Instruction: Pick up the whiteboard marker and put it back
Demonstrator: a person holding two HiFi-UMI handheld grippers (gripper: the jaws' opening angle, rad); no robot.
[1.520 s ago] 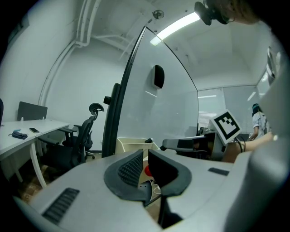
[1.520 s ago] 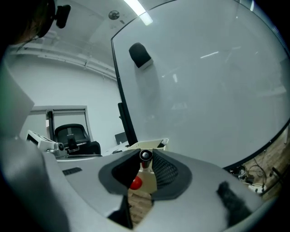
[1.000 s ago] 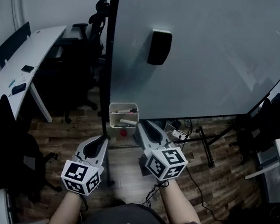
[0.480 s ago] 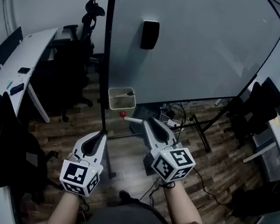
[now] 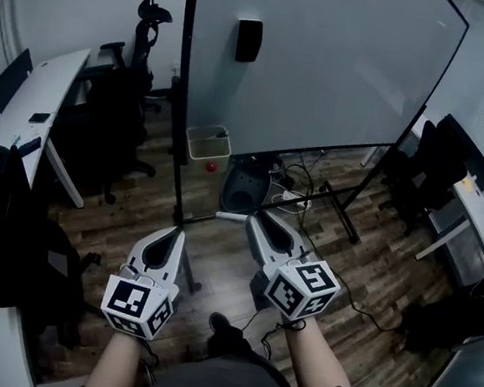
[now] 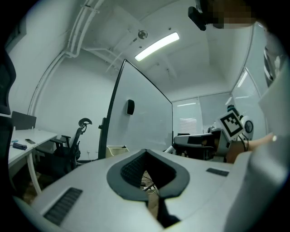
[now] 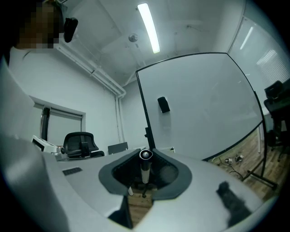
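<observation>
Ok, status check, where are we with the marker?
Left gripper shut, empty. Right gripper shut on the whiteboard marker. Whiteboard ahead, cables by its stand.

**Surface finishes around the board**
At 12 o'clock the whiteboard (image 5: 326, 76) is smooth and glossy, set in a matt black frame (image 5: 182, 93). The floor (image 5: 116, 217) is grained wood plank. The left gripper (image 5: 174, 234) and right gripper (image 5: 252, 218) have matt grey plastic shells and dark ribbed pads (image 6: 131, 168). The whiteboard marker (image 7: 145, 171) is smooth pale plastic.
</observation>
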